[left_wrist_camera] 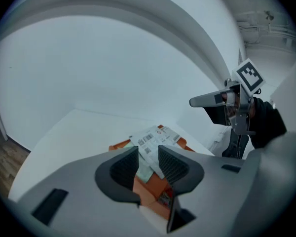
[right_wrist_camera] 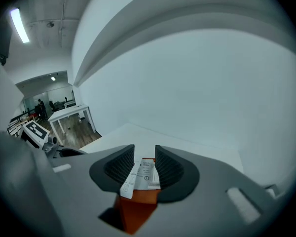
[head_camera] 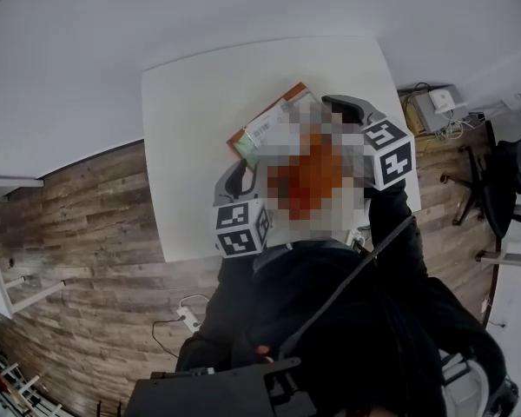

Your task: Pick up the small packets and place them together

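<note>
A pile of orange packets (head_camera: 265,124) with white printed labels lies on the white table (head_camera: 191,102); a mosaic patch hides the near part of it. My left gripper (head_camera: 243,170) hangs over the pile's near left side and my right gripper (head_camera: 334,104) over its right side. In the left gripper view, my left gripper (left_wrist_camera: 148,149) is open, and the packets (left_wrist_camera: 160,135) show through the gap and spread wider than it. In the right gripper view, my right gripper (right_wrist_camera: 144,149) is open above a labelled packet (right_wrist_camera: 147,174). I see no pad pressing on anything.
The table's edges (head_camera: 161,224) drop to a wooden floor (head_camera: 87,233). A power strip with a cable (head_camera: 189,315) lies on the floor near my feet. A cabinet with cables (head_camera: 438,107) and an office chair (head_camera: 504,181) stand to the right.
</note>
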`<state>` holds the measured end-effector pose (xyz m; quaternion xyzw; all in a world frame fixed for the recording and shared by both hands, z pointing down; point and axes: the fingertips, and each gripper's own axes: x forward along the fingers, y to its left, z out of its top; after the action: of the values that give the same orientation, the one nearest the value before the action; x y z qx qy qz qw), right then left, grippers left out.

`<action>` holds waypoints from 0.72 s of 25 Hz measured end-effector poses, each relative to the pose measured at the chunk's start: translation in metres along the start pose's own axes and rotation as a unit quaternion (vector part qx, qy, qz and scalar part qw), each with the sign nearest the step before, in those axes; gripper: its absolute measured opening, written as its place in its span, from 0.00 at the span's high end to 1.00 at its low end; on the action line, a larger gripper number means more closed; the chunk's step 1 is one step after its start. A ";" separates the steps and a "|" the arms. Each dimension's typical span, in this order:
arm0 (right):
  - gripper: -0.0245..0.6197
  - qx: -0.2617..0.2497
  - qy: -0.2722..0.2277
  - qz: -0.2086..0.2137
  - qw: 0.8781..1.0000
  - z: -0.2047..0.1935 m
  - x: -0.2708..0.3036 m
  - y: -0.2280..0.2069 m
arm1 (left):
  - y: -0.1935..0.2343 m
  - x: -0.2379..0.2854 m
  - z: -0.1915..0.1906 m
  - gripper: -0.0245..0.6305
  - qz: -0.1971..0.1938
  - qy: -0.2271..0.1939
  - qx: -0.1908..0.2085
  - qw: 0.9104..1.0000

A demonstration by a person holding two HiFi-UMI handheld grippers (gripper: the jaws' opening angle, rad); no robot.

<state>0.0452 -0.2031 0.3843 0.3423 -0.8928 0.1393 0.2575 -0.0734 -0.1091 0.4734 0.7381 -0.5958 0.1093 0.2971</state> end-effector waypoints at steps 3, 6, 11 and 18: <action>0.82 0.023 -0.042 -0.008 0.999 0.013 -0.020 -0.002 | -0.010 -0.002 0.029 0.77 -0.005 -0.030 0.015 0.999; 0.90 0.029 -0.067 -0.026 0.997 0.022 -0.034 -0.006 | -0.021 -0.003 0.055 0.77 -0.013 -0.058 0.030 0.998; 0.96 0.036 -0.094 -0.035 0.994 0.032 -0.049 -0.008 | -0.038 -0.013 0.099 0.95 -0.012 -0.111 0.053 0.992; 0.96 0.041 -0.128 -0.038 0.990 0.043 -0.065 -0.007 | -0.058 -0.027 0.134 0.96 -0.026 -0.151 0.076 0.985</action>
<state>0.0757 -0.1911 0.3129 0.4010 -0.8984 0.1209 0.1323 -0.0515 -0.1566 0.3343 0.7818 -0.6045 0.0335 0.1495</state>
